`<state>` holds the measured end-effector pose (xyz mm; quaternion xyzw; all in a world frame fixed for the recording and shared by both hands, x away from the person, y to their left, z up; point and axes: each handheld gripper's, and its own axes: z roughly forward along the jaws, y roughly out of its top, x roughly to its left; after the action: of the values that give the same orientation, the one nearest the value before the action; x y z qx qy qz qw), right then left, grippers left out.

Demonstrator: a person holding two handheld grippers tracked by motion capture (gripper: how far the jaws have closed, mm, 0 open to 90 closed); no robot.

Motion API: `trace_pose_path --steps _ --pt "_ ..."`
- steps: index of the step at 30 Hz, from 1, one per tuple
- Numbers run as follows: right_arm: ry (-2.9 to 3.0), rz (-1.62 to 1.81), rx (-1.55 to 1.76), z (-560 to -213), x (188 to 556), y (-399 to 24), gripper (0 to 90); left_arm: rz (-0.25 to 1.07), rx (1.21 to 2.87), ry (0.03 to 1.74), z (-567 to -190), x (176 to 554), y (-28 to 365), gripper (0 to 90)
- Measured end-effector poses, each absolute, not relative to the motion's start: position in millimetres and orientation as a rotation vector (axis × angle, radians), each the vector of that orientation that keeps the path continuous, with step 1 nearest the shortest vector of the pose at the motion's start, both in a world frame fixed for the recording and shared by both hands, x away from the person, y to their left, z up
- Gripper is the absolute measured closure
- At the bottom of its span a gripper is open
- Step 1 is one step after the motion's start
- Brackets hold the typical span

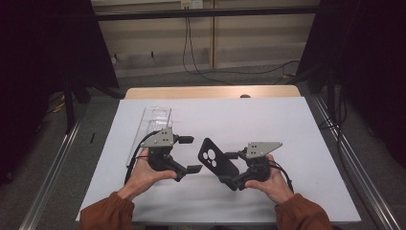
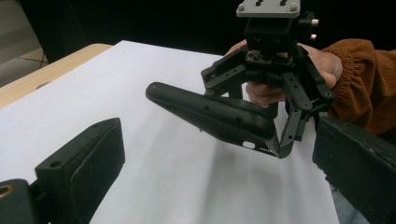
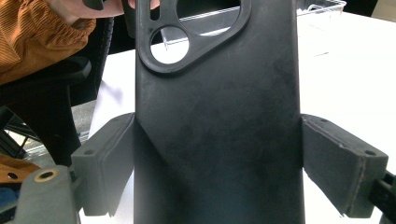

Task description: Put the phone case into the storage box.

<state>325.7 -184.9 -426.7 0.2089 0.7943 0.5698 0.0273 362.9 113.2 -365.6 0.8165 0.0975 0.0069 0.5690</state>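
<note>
R gripper (image 1: 229, 168): clamped on phone case edges, held above table
L gripper (image 1: 190, 154): jaws apart, nothing in them, just left of case
phone case (image 1: 218, 162): matte black, camera cutout w/ round holes, tilted, off the sheet
surface: white sheet (image 1: 268, 124) on wood table (image 1: 210, 91); clear plastic tray (image 1: 152, 122) at left
room: dark curtains, cables on floor

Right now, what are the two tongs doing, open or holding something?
Left tongs: open, nothing between the jaws.
Right tongs: shut on the black phone case, lifted off the white table.
</note>
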Motion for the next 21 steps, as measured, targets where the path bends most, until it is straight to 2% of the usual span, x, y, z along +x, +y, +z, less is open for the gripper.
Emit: trace_pose_path --steps 21 --pt "2.490 1.807 0.619 -428.4 323.8 -179.2 14.6 -0.008 2.002 0.193 -369.0 368.4 103.1 2.1"
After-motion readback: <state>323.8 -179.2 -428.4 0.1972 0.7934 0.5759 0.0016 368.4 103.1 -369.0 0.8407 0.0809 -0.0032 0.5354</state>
